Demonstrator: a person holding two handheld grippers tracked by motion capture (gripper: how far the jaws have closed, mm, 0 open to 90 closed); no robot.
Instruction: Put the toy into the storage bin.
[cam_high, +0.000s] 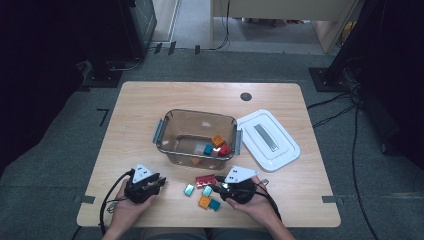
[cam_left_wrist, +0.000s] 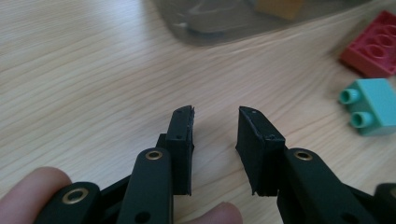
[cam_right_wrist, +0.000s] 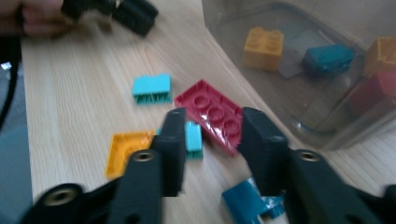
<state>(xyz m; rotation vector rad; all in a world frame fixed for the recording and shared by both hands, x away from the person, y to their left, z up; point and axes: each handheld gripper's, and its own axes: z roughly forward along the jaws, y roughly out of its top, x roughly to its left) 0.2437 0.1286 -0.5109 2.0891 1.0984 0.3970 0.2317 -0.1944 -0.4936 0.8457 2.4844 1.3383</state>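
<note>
Several loose bricks lie on the wooden table (cam_high: 150, 100) in front of a clear plastic bin (cam_high: 170, 116). My right gripper (cam_high: 215, 189) (cam_right_wrist: 212, 121) hovers low over them, jaws apart. A flat red brick (cam_high: 205, 180) (cam_right_wrist: 210, 112) lies slantwise on the table just beyond its tips, and the pads do not press on it. A small turquoise brick (cam_right_wrist: 194, 137) sits by its left jaw. My left gripper (cam_high: 161, 181) (cam_left_wrist: 215, 116) stands to the left over bare wood, open and empty. Off to its right are the red brick (cam_left_wrist: 371, 51) and a turquoise brick (cam_left_wrist: 373, 107).
Around the right gripper lie another turquoise brick (cam_right_wrist: 152, 88), an orange corner piece (cam_right_wrist: 123, 147) and a teal brick (cam_right_wrist: 243, 200). The bin holds an orange brick (cam_right_wrist: 264, 46), a teal one (cam_right_wrist: 327, 58) and a red one (cam_right_wrist: 373, 91). Its white lid (cam_high: 270, 140) lies to the right.
</note>
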